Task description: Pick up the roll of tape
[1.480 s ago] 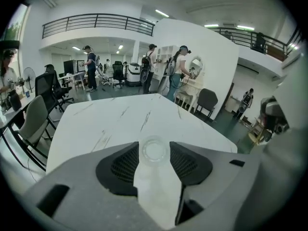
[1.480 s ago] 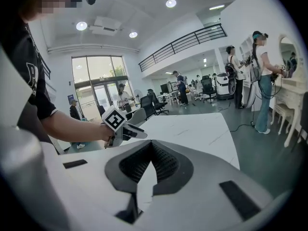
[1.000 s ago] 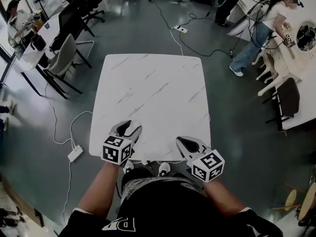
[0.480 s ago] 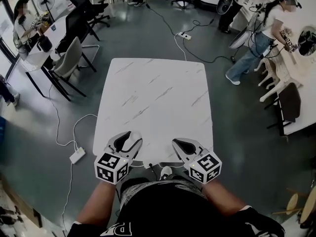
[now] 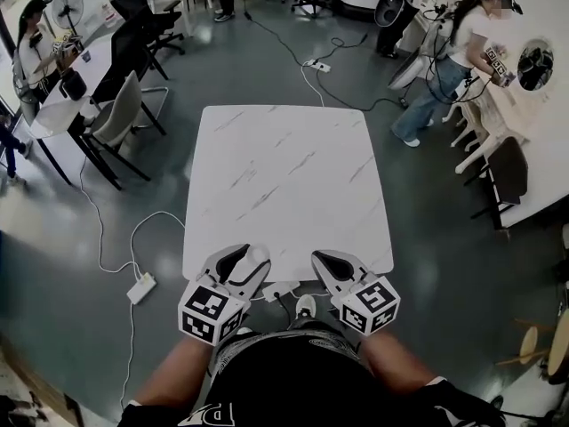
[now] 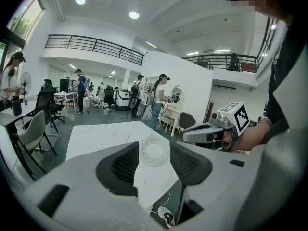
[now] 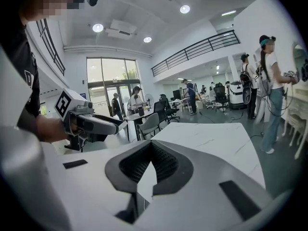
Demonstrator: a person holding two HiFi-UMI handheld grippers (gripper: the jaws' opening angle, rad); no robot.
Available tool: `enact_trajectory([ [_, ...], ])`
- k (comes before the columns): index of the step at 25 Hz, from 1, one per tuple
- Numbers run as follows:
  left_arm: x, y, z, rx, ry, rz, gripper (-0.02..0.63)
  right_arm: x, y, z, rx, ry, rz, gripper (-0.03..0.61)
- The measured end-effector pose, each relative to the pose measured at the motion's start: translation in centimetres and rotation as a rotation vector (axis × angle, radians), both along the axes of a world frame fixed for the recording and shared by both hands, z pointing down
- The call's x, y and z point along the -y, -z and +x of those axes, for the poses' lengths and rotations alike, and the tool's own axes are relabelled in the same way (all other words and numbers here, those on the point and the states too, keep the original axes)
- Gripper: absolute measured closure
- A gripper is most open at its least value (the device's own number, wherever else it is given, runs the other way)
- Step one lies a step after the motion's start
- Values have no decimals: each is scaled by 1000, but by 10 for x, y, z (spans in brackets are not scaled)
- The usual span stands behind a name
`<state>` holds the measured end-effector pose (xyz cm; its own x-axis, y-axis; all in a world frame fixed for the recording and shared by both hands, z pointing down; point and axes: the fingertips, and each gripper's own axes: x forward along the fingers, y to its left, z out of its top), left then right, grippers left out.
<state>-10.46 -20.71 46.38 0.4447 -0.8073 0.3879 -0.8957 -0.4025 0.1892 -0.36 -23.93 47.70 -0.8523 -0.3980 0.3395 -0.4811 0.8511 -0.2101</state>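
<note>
A clear roll of tape [image 6: 154, 151] is pinched between the jaws of the left gripper [image 5: 247, 261] over the near edge of a white marble table [image 5: 284, 176], its outline hard to make out against the pale top. The jaws of the right gripper [image 7: 151, 147] are pressed together on nothing. The table is surrounded by grey floor [image 5: 267, 69], where a cable [image 5: 116, 238] is laid and office chairs [image 5: 120, 118] are seen.

Only a cut-off white "P" is read, on the black shirt [image 5: 284, 390] at the head view's lower edge; the square markers on the left gripper [image 5: 242, 258] and right gripper [image 5: 322, 260] are seen as patterns only.
</note>
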Motion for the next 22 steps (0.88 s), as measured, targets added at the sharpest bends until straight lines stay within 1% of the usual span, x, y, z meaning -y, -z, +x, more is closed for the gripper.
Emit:
enact_trajectory([
  [7, -51, 7, -26, -10, -60, 27, 403, -59, 4, -25, -7, -60, 23, 574],
  [12, -88, 9, -37, -8, -94, 41, 403, -98, 6, -33, -11, -98, 28, 574],
  [15, -102, 10, -43, -11, -113, 44, 403, -113, 11, -36, -18, -116, 46, 574],
  [19, -115, 11, -42, -2, -154, 47, 403, -126, 21, -33, -16, -149, 69, 574],
  [22, -120, 13, -38, 0, -162, 54, 403, -131, 23, -22, -23, -173, 79, 574],
])
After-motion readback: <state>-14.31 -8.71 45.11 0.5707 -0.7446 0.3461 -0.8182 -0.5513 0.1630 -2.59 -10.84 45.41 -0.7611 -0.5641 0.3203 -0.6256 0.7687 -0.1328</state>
